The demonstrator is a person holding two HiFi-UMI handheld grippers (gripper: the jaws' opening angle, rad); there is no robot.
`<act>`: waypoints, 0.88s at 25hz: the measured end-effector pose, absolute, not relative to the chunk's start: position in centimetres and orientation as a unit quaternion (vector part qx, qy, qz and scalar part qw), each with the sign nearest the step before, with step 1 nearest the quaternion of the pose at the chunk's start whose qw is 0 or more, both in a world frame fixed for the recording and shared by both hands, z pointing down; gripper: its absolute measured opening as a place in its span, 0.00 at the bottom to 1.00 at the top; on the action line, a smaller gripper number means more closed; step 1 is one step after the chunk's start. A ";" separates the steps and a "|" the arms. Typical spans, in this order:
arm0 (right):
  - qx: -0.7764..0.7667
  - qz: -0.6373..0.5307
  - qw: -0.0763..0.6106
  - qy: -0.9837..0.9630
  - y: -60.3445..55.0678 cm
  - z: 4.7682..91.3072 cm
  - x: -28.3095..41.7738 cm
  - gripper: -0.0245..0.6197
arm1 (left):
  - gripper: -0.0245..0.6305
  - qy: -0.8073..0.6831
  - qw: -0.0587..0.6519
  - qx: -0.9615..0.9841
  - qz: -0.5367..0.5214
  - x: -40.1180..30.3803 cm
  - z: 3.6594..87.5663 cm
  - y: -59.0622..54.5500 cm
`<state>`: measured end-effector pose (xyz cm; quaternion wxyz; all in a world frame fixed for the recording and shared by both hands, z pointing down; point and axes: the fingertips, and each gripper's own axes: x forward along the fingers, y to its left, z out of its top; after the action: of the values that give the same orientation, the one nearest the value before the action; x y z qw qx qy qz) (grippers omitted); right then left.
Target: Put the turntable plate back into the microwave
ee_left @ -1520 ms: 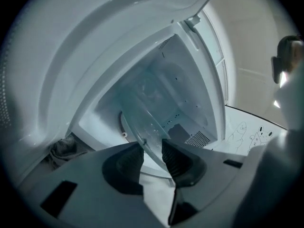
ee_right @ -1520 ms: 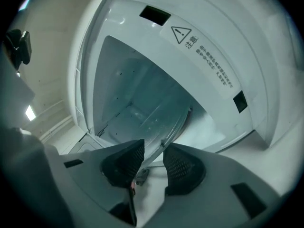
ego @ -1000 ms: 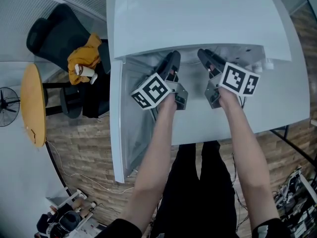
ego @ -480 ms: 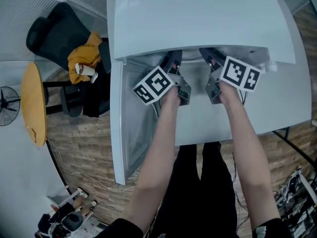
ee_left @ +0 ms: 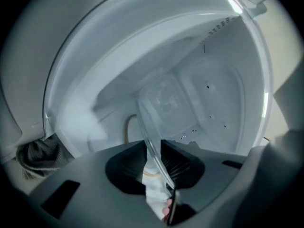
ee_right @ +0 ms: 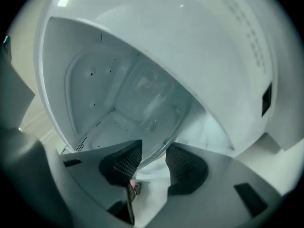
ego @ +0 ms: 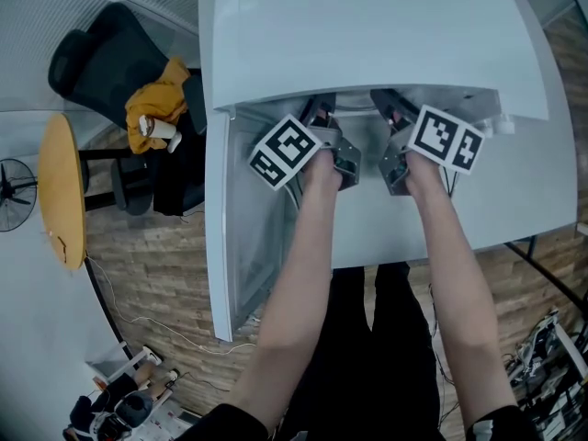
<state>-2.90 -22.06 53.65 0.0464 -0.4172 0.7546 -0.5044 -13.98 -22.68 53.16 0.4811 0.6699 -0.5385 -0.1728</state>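
Observation:
The white microwave stands with its door swung open to the left. Both grippers reach into its cavity, their fingertips under the top's front edge. The clear glass turntable plate hangs tilted inside the cavity. My left gripper has the plate's rim pinched between its pads, and its jaws are closing. The plate also lies with its opposite rim between the pads of my right gripper. That gripper's jaws are opening, with a gap beside the rim.
The microwave sits on a white table. A dark chair with a yellow cloth, a round wooden table and a fan stand at the left. Cables lie on the wooden floor.
Both grippers have pushed a little deeper into the cavity. The left gripper's marker cube has rolled and shifted slightly right.

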 end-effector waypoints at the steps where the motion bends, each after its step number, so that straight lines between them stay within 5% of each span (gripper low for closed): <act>1: -0.415 -0.506 0.052 0.755 -21.8 53.6 -2.9 0.28 | 0.16 -0.538 0.484 0.666 -0.179 -14.0 53.1 -22.7; 9: -0.386 -0.514 0.066 0.763 -19.9 53.4 -3.0 0.33 | 0.11 -0.544 0.510 0.621 -0.243 -14.8 53.2 -23.1; 12: -0.376 -0.515 0.079 0.766 -19.2 53.3 -2.7 0.23 | 0.11 -0.547 0.509 0.620 -0.238 -14.9 53.5 -23.2; 22: -0.379 -0.521 0.133 0.754 -19.5 52.7 -2.5 0.15 | 0.21 -0.558 0.484 0.650 -0.179 -14.5 53.6 -22.3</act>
<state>-2.46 -19.51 52.70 0.1331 -0.3785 0.7535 -0.5208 -14.47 -22.31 53.59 0.4843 0.6495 -0.5580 -0.1794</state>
